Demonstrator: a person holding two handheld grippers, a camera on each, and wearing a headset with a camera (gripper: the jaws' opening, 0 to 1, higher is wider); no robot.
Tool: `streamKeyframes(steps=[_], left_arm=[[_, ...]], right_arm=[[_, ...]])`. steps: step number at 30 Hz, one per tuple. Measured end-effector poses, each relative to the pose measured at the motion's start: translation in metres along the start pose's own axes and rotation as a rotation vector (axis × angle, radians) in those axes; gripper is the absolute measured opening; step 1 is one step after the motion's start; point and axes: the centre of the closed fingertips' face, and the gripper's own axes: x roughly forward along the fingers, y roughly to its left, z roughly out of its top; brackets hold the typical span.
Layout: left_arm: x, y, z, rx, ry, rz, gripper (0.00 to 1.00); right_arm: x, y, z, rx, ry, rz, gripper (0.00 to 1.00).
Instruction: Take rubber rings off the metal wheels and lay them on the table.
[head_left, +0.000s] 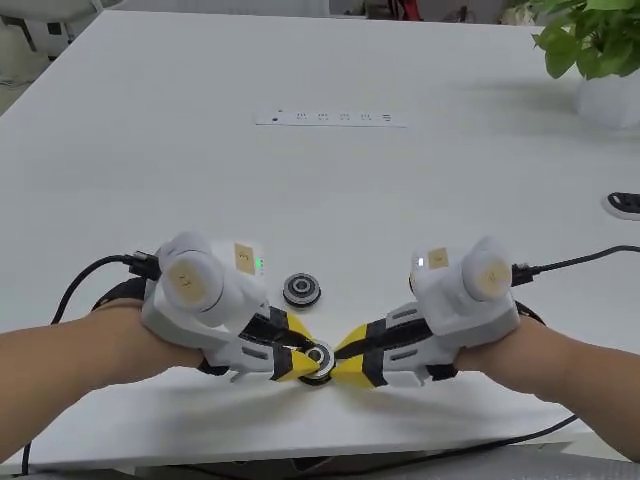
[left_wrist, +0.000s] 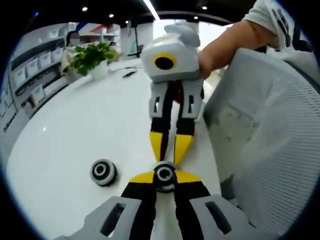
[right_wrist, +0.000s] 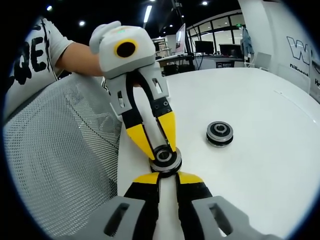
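Observation:
A small metal wheel (head_left: 318, 360) with a black rubber ring is held just above the white table's (head_left: 330, 200) near edge, between both grippers. My left gripper (head_left: 302, 362) comes in from the left, and its yellow tips flank the wheel (left_wrist: 165, 176) and are shut on it. My right gripper (head_left: 338, 362) meets it from the right, its jaws nearly together and pinching the wheel's (right_wrist: 166, 158) black outer rim. A second wheel (head_left: 301, 289) with its ring lies flat on the table just beyond, also seen as the second wheel (left_wrist: 103, 172) (right_wrist: 220, 133).
A white power strip (head_left: 330, 118) lies across the table's middle far side. A potted plant (head_left: 590, 45) stands at the far right corner, and a cable port (head_left: 625, 203) sits at the right edge. A mesh chair back (left_wrist: 270, 140) is close behind the near edge.

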Motion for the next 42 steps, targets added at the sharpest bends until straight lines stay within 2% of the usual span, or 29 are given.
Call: streamKeyframes(steps=[12, 17, 18, 23, 28, 34, 42], left_arm=[[0.0, 0.0, 0.0, 0.001, 0.0, 0.002, 0.13], [0.0, 0.0, 0.0, 0.002, 0.003, 0.004, 0.13], [0.0, 0.0, 0.0, 0.003, 0.004, 0.004, 0.13], [0.0, 0.0, 0.0, 0.003, 0.005, 0.005, 0.13], [0.0, -0.001, 0.0, 0.01, 0.008, 0.005, 0.13], [-0.001, -0.001, 0.0, 0.01, 0.013, 0.007, 0.13], [-0.001, -0.001, 0.0, 0.006, 0.015, 0.007, 0.12]], right_arm=[[-0.002, -0.004, 0.0, 0.081, 0.005, -0.012, 0.01], [-0.005, -0.005, 0.0, 0.215, -0.003, -0.012, 0.0], [-0.006, -0.008, 0.001, 0.203, -0.01, -0.014, 0.0], [-0.005, -0.006, 0.001, 0.247, -0.017, -0.014, 0.0], [-0.007, -0.011, 0.003, 0.316, -0.042, -0.02, 0.0], [-0.008, -0.01, 0.007, 0.344, -0.072, -0.016, 0.0], [-0.008, -0.008, 0.008, 0.342, -0.074, -0.012, 0.0]])
